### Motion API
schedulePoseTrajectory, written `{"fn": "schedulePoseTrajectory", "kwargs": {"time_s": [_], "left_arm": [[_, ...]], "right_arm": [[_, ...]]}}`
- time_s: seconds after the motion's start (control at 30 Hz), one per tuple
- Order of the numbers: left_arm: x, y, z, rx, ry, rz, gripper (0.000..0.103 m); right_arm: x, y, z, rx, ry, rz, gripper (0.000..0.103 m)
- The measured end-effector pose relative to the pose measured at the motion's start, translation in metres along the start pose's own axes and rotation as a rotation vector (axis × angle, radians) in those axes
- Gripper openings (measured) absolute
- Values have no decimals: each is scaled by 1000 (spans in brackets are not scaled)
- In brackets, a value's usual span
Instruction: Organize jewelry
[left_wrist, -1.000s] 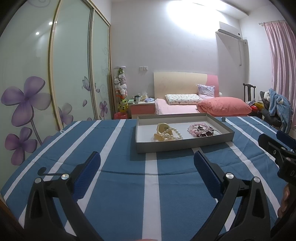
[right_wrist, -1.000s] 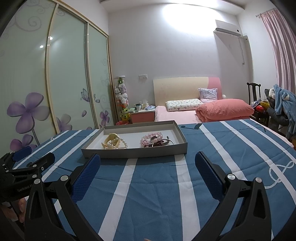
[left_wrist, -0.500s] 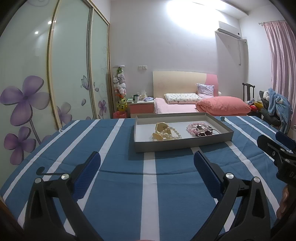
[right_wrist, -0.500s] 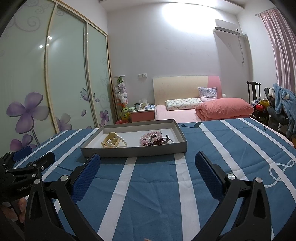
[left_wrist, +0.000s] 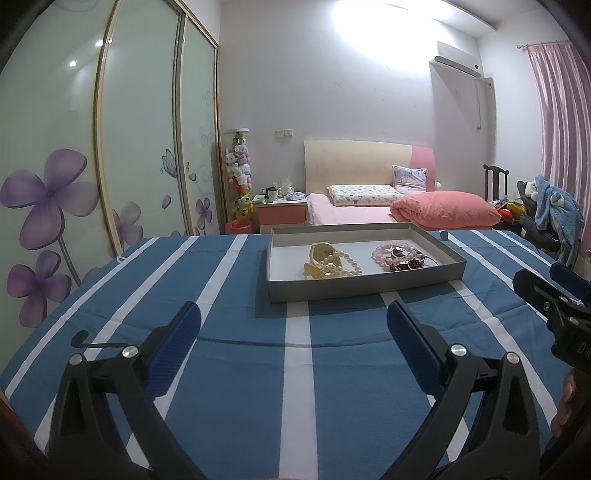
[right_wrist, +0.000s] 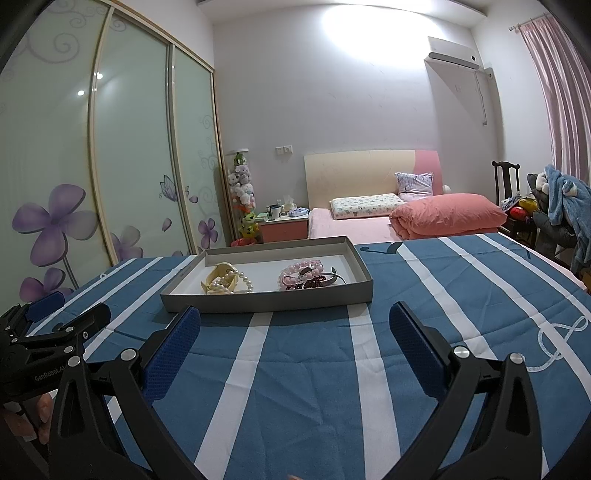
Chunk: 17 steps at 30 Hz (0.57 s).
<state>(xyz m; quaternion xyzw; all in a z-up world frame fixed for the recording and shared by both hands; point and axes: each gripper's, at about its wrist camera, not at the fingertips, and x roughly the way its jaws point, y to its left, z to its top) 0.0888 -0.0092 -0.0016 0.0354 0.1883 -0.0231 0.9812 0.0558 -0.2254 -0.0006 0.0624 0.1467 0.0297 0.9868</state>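
A shallow grey tray (left_wrist: 364, 286) (right_wrist: 266, 303) lies on the blue-and-white striped cloth. Inside it, a white pearl strand on a cream bangle (left_wrist: 332, 263) (right_wrist: 225, 282) sits at the left, and a heap of pink bead bracelets with dark red beads and a metal bangle (left_wrist: 400, 255) (right_wrist: 308, 276) at the right. My left gripper (left_wrist: 293, 325) is open, held short of the tray's near wall, nothing between its blue pads. My right gripper (right_wrist: 294, 326) is open too, just before the tray. Each view catches the other gripper at its edge.
The striped cloth (left_wrist: 236, 369) covers the whole table. Behind it stand a bed with a pink quilt (left_wrist: 443, 214), a pink nightstand (left_wrist: 282, 216), a sliding wardrobe with purple flowers (left_wrist: 55, 199), and a chair heaped with clothes (left_wrist: 550, 210).
Both views sit slightly nearer the tray than a second ago. The jewelry has not shifted and both grippers stay open.
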Motion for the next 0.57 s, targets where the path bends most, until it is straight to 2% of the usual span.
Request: {"fn": "schedulePoseTrajectory", "kwargs": {"time_s": [0.57], "left_arm": [[-4, 0, -3, -15, 0, -2, 98]], "right_arm": [[0, -2, 1, 2, 1, 0, 101]]}}
